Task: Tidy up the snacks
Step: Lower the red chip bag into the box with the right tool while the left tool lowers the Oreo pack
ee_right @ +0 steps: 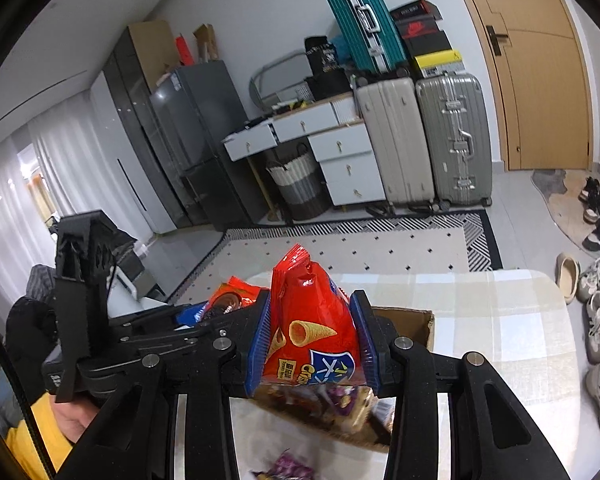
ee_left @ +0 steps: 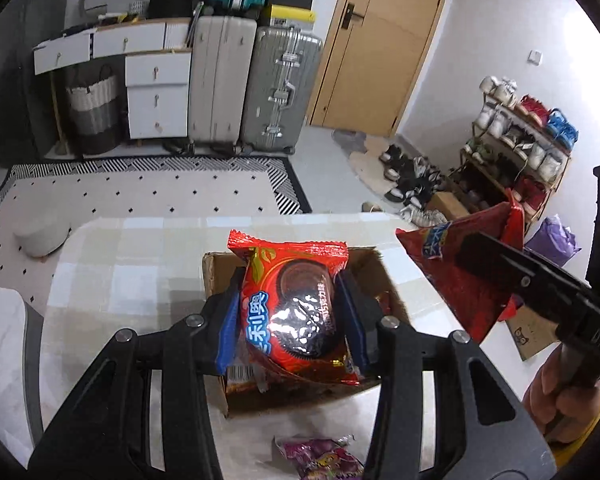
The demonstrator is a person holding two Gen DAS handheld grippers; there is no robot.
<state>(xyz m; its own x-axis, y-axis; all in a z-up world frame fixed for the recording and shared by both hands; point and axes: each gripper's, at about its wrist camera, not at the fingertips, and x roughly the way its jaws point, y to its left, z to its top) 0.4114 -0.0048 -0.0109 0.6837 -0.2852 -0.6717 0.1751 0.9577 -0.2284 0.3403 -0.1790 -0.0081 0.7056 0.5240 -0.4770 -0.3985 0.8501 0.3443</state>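
1. Red foil is seen clamped between the blue pads of the left gripper: a cookie packet with a dark sandwich biscuit printed on it is held upright over an open cardboard box.
2. Pressed between the closed fingers of the right gripper is a red bag of cone-shaped corn snacks, its crimped top pointing up and away from the camera.
3. From the left wrist view, the same red bag is shown to the right of the box and above the tabletop, gripped by the black jaw of the other tool, with a hand and a yellow sleeve visible at the lower right edge.
4. The box is set on a table covered with a pale checked cloth; more wrapped snacks are glimpsed inside the box, beneath the held packet.
5. A purple snack packet is left lying on the cloth just in front of the box, at the near edge of the frame.
6. Suitcases, white drawers and a wooden door are seen behind.
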